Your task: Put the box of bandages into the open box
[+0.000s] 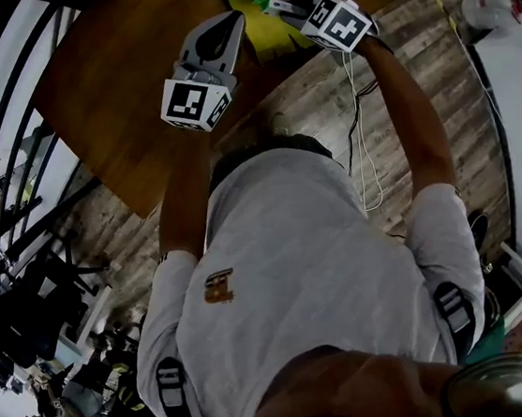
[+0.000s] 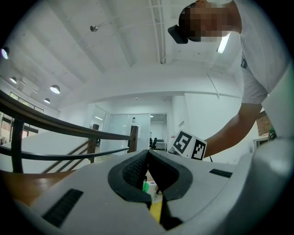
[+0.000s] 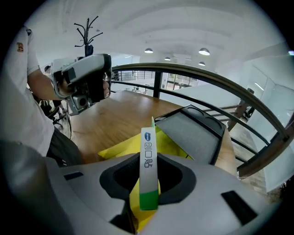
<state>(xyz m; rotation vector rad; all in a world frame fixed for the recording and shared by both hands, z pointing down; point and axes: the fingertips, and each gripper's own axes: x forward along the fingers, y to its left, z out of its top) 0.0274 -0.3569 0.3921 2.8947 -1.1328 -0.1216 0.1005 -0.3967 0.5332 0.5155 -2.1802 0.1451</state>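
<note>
My right gripper (image 3: 148, 178) has a smooth, matt grey plastic shell. Its black pads (image 3: 120, 176) are finely ribbed, like rubber. The left gripper (image 2: 147, 170) looks the same make. At lower centre the bandage box (image 3: 148, 158) is thin card with a slight gloss, white with a green end. The open box (image 3: 118, 148) behind it is matt yellow card. Right of centre, the tray (image 3: 189, 131) has a dull grey, faintly grainy panel in a smooth black plastic rim. The table (image 3: 115, 117) is brown wood, smooth with a soft sheen. In the head view, the floor (image 1: 402, 53) at upper right is grey, grainy wood plank, and the shirt (image 1: 297, 274) at centre is matt white cloth.
</note>
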